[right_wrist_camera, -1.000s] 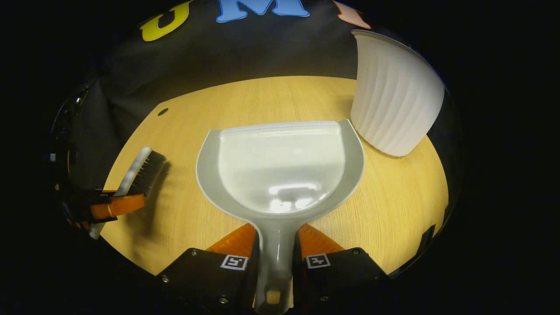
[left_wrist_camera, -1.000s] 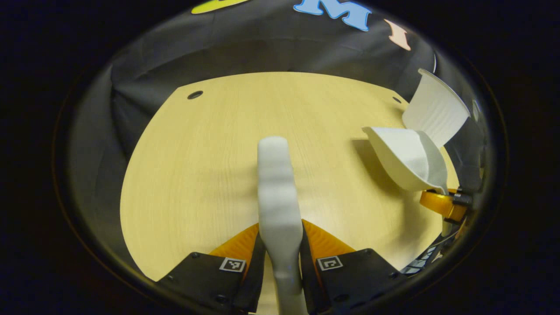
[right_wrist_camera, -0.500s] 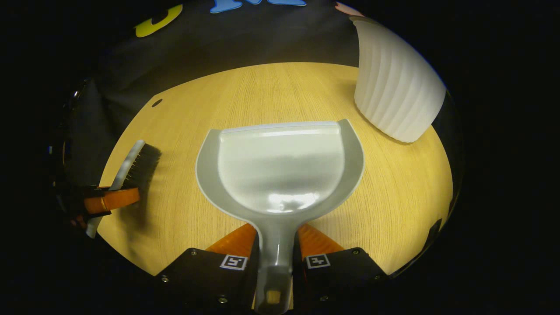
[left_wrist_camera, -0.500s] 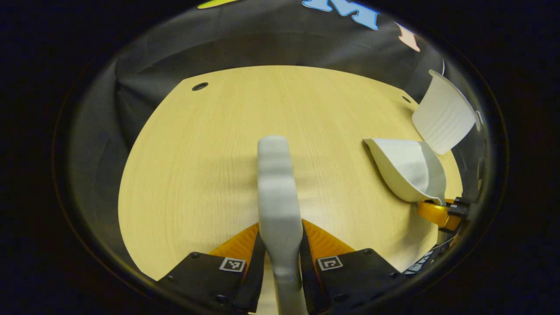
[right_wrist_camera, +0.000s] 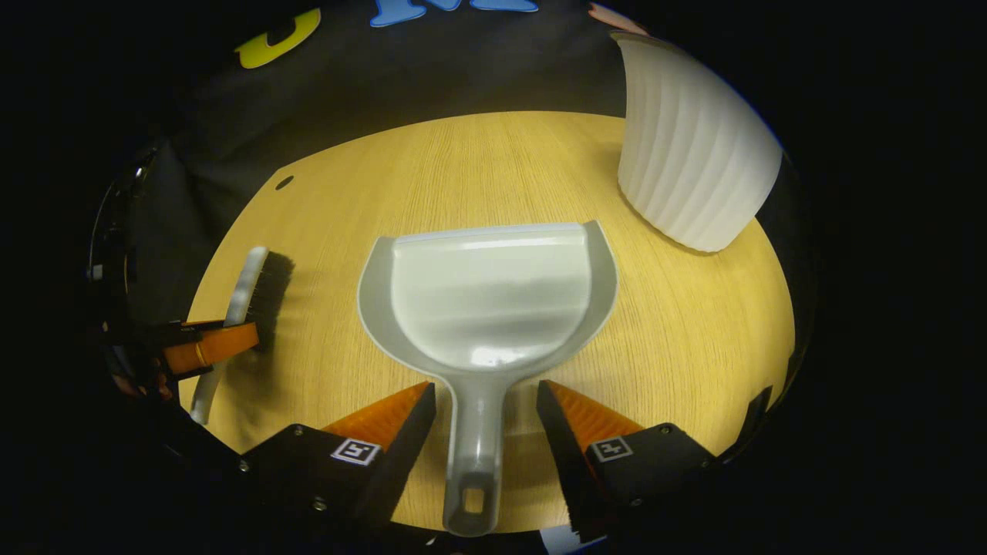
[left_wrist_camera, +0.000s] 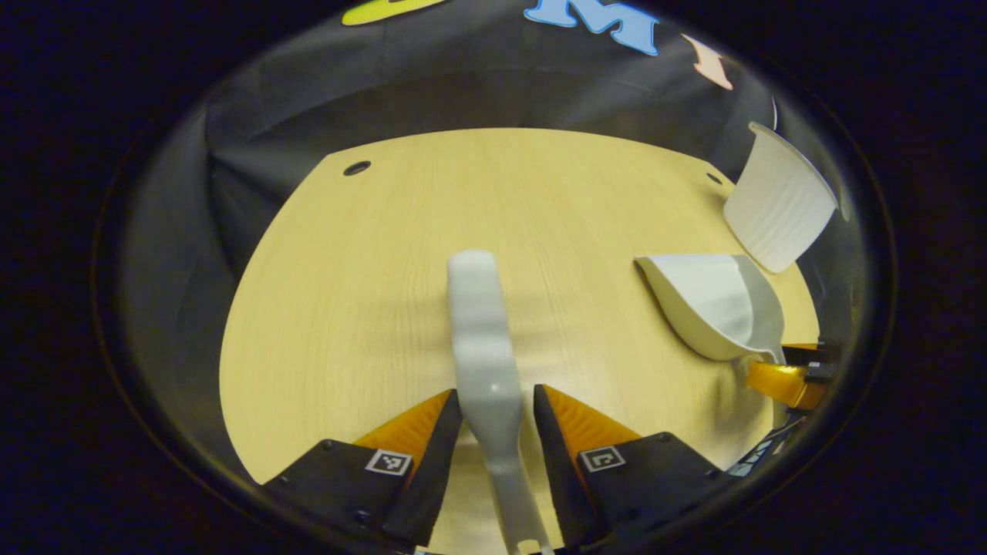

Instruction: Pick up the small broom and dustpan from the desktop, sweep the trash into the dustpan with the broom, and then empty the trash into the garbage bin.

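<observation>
I am watching both tools come free at once. Half a second ago each gripper was clamped on its handle; now the left gripper [left_wrist_camera: 497, 401] is standing wide open, its fingers spread clear on either side of the broom [left_wrist_camera: 484, 354] handle with a gap on both sides, holding nothing. The right gripper [right_wrist_camera: 486, 397] is doing the same, its fingers parted well away from the dustpan [right_wrist_camera: 487, 304] handle, which is lying between them untouched.

The dustpan is resting flat on the table [right_wrist_camera: 694, 370], near the front edge and toward the right side, its pan facing the far edge. I am seeing no trash in it, and none on the bare wood around it. The garbage bin [right_wrist_camera: 690, 166] is standing at the far right corner of the table, just beyond the dustpan and apart from it. In the right gripper view the broom [right_wrist_camera: 258, 289] is lying near the left edge with its dark bristles toward the table's middle, and the left gripper [right_wrist_camera: 204, 347] is sitting around its handle.

I am judging from this that the sweeping and emptying are done and both tools are being set back down. What remains for me is drawing each gripper straight back along its handle without nudging it.
</observation>
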